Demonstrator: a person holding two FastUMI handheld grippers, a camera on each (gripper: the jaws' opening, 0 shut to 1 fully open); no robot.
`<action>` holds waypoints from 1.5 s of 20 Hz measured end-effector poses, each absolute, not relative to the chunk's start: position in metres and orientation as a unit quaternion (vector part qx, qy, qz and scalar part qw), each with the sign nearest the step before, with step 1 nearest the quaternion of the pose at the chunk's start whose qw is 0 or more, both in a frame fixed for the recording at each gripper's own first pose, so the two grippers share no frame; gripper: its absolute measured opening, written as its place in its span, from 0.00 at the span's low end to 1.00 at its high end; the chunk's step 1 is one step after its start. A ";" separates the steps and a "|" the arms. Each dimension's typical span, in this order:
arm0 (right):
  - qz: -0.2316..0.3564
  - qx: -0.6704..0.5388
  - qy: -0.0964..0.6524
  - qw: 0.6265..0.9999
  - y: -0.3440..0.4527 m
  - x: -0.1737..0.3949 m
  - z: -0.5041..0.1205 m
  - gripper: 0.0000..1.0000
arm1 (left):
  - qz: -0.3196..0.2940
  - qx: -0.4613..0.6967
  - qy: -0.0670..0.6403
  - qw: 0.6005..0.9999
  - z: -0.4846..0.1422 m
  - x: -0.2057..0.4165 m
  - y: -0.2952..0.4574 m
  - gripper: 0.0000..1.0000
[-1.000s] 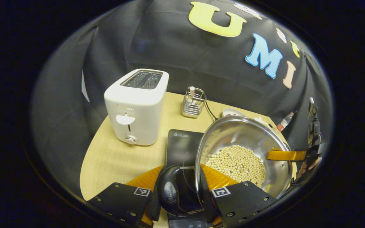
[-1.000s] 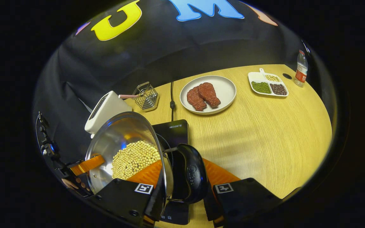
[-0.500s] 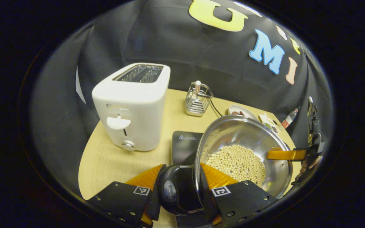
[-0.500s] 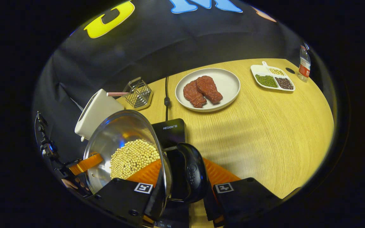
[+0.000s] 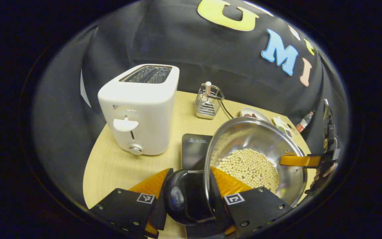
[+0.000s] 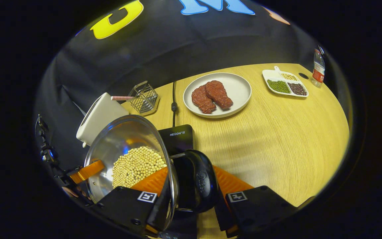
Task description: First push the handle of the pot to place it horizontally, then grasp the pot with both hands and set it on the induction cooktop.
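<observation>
The steel pot (image 5: 244, 139), holding several pale beans (image 5: 250, 167), is over the black induction cooktop (image 5: 196, 147); I cannot tell whether it touches it. In the left gripper view, my left gripper (image 5: 189, 186) is shut on the pot's black side handle (image 5: 181, 199), one finger outside it and one inside the rim. The right gripper's orange finger (image 5: 298, 161) clamps the opposite rim. In the right gripper view, my right gripper (image 6: 191, 186) is shut on the other black handle (image 6: 199, 182) of the pot (image 6: 124, 139). The cooktop (image 6: 177, 137) lies just beyond, and the left gripper's finger (image 6: 85, 171) is at the far rim.
A white toaster (image 5: 139, 109) stands left of the cooktop, with a wire basket (image 5: 207, 103) behind. A plate with two meat pieces (image 6: 217, 94), a divided dish of beans (image 6: 285, 86) and a bottle (image 6: 317, 68) sit farther across the wooden table (image 6: 277, 139). A power cord (image 6: 173, 99) runs back from the cooktop.
Both grippers carried the pot forward over the cooktop. More of the cooktop is now hidden under the pot, and the toaster looks nearer in the left gripper view.
</observation>
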State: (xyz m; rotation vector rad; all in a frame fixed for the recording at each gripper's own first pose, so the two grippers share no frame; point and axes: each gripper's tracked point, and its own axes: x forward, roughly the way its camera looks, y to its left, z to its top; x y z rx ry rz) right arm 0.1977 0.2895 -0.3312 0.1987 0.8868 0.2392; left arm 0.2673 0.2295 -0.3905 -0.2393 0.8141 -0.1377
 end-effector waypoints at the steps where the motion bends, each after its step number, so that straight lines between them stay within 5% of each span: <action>1: 0.112 0.094 0.430 0.891 0.289 0.197 -0.332 0.60 | -0.063 -0.113 0.396 0.909 -0.391 0.266 0.230 0.65; 4: 0.123 0.083 0.441 0.885 0.289 0.189 -0.334 0.72 | -0.053 -0.082 0.407 0.908 -0.392 0.263 0.233 0.68; 5: 0.124 0.074 0.440 0.886 0.285 0.188 -0.334 0.90 | -0.044 -0.075 0.410 0.908 -0.392 0.262 0.234 0.61; 6: 0.124 0.067 0.437 0.888 0.281 0.188 -0.330 0.86 | -0.032 -0.074 0.413 0.907 -0.391 0.260 0.238 0.74; 7: 0.122 0.061 0.435 0.890 0.278 0.186 -0.329 0.99 | -0.025 -0.079 0.411 0.908 -0.389 0.258 0.238 0.77; 8: 0.121 0.057 0.430 0.893 0.274 0.185 -0.324 0.92 | -0.017 -0.086 0.407 0.909 -0.384 0.256 0.238 0.83; 9: 0.120 0.054 0.424 0.896 0.269 0.186 -0.318 0.98 | -0.012 -0.092 0.404 0.910 -0.377 0.251 0.238 0.83; 21: 0.135 -0.019 0.344 0.929 0.201 0.154 -0.237 0.98 | 0.011 -0.034 0.253 0.967 -0.225 0.221 0.202 0.83; 30: 0.089 -0.097 0.170 0.977 0.083 0.140 -0.132 0.99 | 0.048 -0.042 0.147 0.987 -0.115 0.159 0.091 0.83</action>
